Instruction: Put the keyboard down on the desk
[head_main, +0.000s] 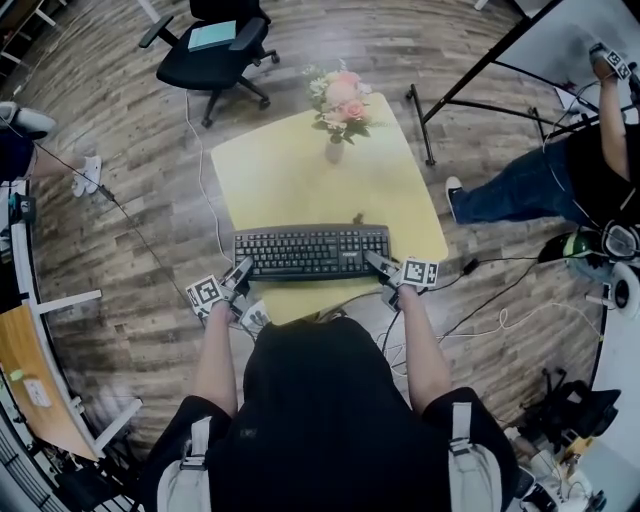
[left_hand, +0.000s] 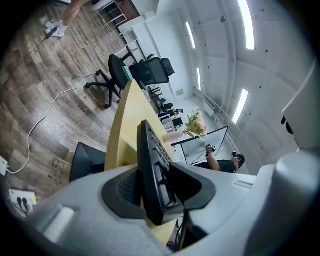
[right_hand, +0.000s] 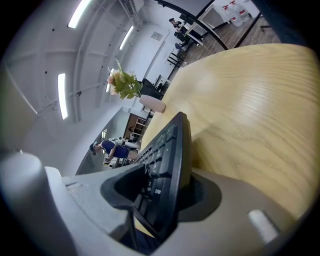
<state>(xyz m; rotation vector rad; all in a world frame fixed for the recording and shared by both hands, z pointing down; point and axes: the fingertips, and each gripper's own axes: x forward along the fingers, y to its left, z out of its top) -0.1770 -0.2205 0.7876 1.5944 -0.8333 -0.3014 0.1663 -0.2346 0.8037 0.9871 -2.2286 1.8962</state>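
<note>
Keyboard (head_main: 311, 252) seems down at the tabletop's (head_main: 300, 180) near edge, ends clamped in left tool (head_main: 240, 273) and right tool (head_main: 378, 265); release remains.

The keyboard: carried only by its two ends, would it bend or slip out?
Probably stiff: the keyboard runs straight from the left gripper to the right gripper, with no sag. Likely light for its length, being thin. Its smooth plastic might slip from a loose grip.

Open desk (head_main: 290, 190) lies between keyboard (head_main: 310, 252) and flower vase (head_main: 337, 148).
</note>
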